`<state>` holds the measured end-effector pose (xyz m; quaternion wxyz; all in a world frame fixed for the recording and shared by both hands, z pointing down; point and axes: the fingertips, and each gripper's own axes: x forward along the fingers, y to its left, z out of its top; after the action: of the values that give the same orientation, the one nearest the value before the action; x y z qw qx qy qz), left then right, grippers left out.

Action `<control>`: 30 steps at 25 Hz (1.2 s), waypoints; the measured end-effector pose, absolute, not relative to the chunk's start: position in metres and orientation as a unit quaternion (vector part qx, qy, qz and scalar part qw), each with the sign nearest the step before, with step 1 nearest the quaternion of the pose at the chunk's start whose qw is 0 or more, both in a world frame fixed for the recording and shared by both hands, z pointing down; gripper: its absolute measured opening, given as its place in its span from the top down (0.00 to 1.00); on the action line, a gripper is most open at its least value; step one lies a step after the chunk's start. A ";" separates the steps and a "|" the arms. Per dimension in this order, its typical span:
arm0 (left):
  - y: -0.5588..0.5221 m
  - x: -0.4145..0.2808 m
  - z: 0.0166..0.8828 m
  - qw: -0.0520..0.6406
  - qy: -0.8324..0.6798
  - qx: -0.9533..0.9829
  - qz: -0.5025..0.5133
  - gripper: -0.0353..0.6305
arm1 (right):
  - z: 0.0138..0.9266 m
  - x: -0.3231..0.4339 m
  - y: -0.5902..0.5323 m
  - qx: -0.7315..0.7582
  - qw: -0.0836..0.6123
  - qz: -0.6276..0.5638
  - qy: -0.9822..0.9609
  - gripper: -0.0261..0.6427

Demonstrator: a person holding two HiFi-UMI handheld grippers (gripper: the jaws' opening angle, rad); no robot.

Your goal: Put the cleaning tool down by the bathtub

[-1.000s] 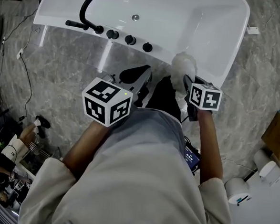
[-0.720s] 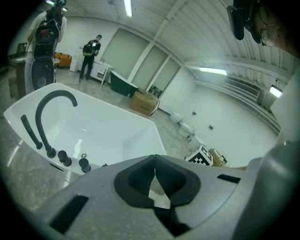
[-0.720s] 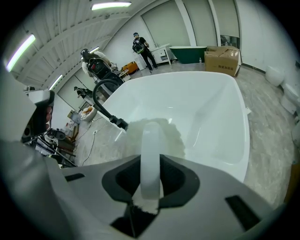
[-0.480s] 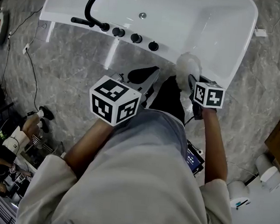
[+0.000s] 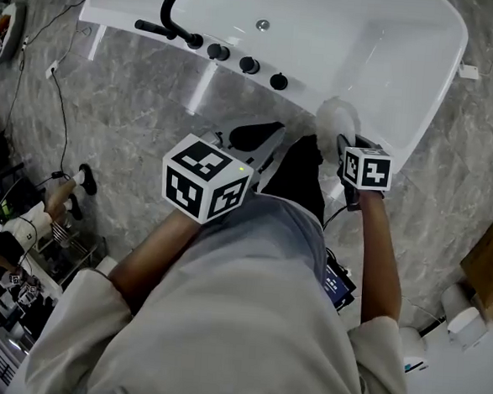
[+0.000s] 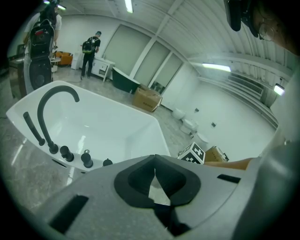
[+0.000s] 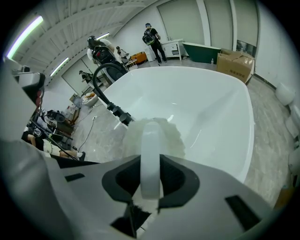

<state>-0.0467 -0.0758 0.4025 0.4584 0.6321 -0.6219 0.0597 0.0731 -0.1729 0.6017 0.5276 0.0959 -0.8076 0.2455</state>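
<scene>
— Brush (image 5: pixel 336 119) position?
— Clamped by its white handle in the right hand-held gripper (image 7: pixel 151 176). Fluffy head sticks out ahead, long axis in line with the jaws, pointing steeply down at the bathtub's (image 5: pixel 445 71) near rim.
— Floor (image 5: pixel 135 100)?
— Below, on the person's side of that rim. Left hand-held gripper (image 6: pixel 154 180) pinched together, empty, off to the left. Lowering falls to the right, I'd judge.

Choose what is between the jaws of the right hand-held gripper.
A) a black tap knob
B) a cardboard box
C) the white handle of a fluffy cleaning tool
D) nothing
C: in the right gripper view, the jaws of the right hand-held gripper are closed on the white handle of the cleaning tool, whose fluffy head shows just beyond them against the bathtub.
</scene>
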 end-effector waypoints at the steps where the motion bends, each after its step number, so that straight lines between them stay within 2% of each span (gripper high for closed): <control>1: -0.076 -0.047 0.403 0.460 -0.622 0.631 0.060 0.94 | 0.603 0.073 -0.174 0.094 0.531 0.240 -0.807 0.84; 25: -0.069 -0.053 0.420 0.490 -0.622 0.607 0.067 0.94 | 0.644 0.055 -0.180 0.012 0.580 0.147 -0.801 0.84; 30: -0.066 -0.058 0.420 0.494 -0.627 0.598 0.068 0.94 | 0.645 0.042 -0.183 -0.006 0.566 0.110 -0.817 0.84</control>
<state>-0.0578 -0.0661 0.4203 0.4943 0.5983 -0.6270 0.0683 0.0416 -0.1834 0.6454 0.5660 -0.0063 -0.8170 0.1100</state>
